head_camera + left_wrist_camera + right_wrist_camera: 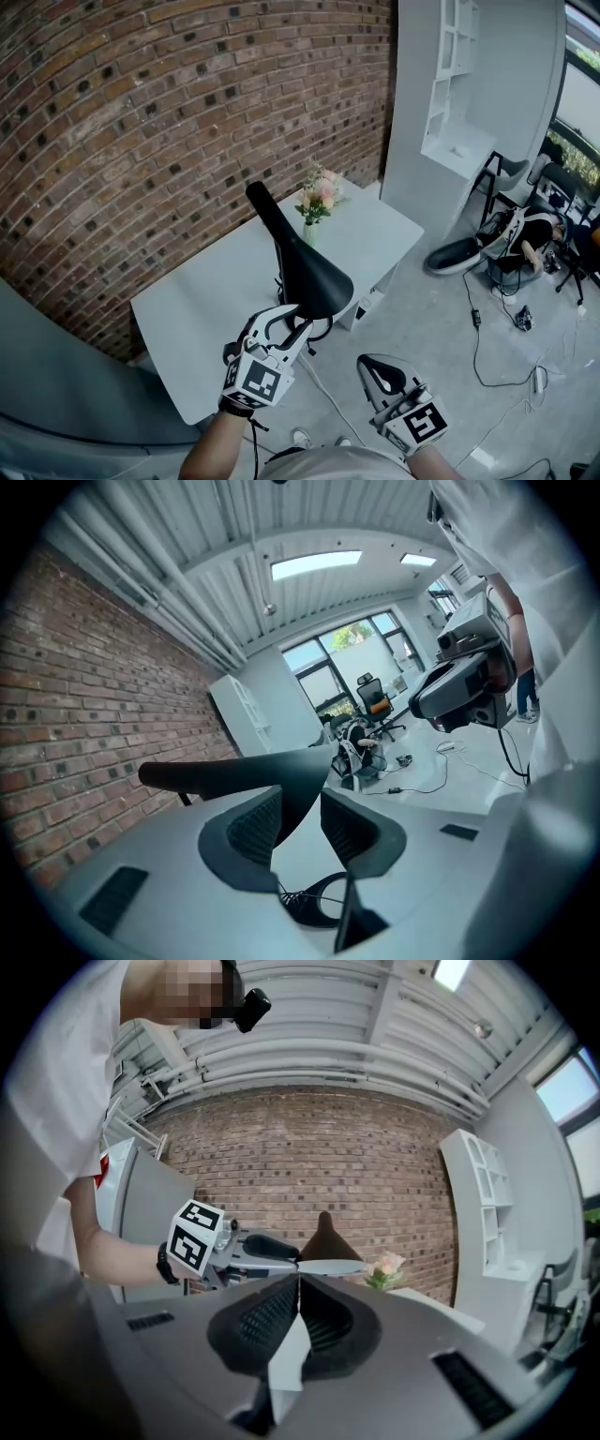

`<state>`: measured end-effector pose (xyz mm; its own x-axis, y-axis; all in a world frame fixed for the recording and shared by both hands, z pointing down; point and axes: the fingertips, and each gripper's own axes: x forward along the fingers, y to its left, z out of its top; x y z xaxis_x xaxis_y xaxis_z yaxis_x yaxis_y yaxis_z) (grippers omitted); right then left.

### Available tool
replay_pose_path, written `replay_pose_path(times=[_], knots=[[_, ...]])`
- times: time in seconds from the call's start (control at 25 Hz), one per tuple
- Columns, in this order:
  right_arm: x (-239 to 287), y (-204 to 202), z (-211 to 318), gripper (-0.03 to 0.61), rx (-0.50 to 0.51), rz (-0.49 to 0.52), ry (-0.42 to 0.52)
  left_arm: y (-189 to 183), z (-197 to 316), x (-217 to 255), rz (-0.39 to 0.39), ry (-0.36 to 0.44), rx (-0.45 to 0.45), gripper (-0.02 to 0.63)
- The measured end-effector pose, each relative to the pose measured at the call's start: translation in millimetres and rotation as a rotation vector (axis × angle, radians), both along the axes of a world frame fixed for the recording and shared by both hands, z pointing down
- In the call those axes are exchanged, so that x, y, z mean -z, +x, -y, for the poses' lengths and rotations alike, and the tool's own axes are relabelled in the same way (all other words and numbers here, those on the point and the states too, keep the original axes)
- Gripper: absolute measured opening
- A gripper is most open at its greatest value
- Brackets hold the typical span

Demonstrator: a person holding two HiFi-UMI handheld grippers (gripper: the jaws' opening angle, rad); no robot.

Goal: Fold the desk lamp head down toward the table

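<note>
A black desk lamp stands on the white table [202, 309]. Its cone-shaped head [314, 277] hangs over the table's near edge, and its arm [267, 214] slants up toward the brick wall. My left gripper [298, 323] reaches the head's lower rim from below. In the left gripper view the head [244, 772] tapers down between the jaws of this gripper [300, 827], touching the left pad with a gap at the right one. My right gripper [373, 367] hovers lower right, off the table, shut and empty. The right gripper view shows its pads [272, 1316] together, with the lamp head [328, 1241] ahead.
A small vase of pink flowers [317, 202] stands at the table's far end, close to the brick wall [141, 122]. A white shelf unit [450, 103] rises at the right. Office chairs [511, 244] and cables [478, 328] lie on the floor to the right.
</note>
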<state>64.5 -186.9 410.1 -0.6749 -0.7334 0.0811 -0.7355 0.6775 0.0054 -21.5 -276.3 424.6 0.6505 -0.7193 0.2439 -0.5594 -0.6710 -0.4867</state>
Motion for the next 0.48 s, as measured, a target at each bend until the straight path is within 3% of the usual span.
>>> replay_pose_path(times=[0.48], knots=[[-3.0,-2.9,-1.8,0.018,-0.025,-0.009,-0.010,-5.4,3.6,-14.6,-0.077,-0.109,-0.030,0.126]])
